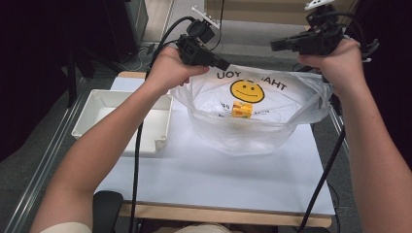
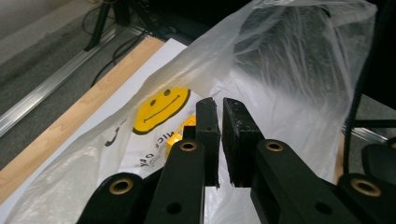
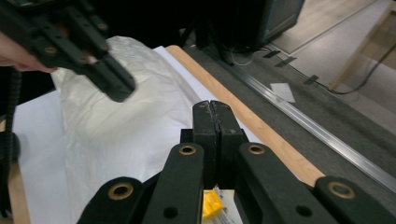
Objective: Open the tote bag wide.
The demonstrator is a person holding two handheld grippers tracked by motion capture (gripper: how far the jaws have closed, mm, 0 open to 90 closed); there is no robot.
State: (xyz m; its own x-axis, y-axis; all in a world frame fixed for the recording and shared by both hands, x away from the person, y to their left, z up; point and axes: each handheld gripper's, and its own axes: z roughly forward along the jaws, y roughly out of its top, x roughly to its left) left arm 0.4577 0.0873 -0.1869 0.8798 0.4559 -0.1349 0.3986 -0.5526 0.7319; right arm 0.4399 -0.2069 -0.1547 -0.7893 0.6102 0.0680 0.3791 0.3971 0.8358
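A clear plastic bag (image 1: 272, 92) printed with a yellow smiley stands open on the white table top (image 1: 218, 179). A small yellow-orange box (image 1: 241, 109) lies inside it. My left gripper (image 1: 222, 64) hovers at the bag's far left rim. In the left gripper view its jaws (image 2: 220, 100) are nearly together with a thin slit between the pads, the bag film (image 2: 289, 70) and the box (image 2: 180, 135) behind them. I cannot tell whether film sits in the slit. My right gripper (image 1: 274, 46) is raised above the bag's far right side, its jaws (image 3: 215, 105) shut with nothing seen between them.
A white tray (image 1: 92, 104) sits left of the bag, its inside bare. The table's wooden edge (image 3: 261, 135) and a metal floor rail (image 3: 327, 135) run beyond the bag. Cables trail from both grippers across the table's near side.
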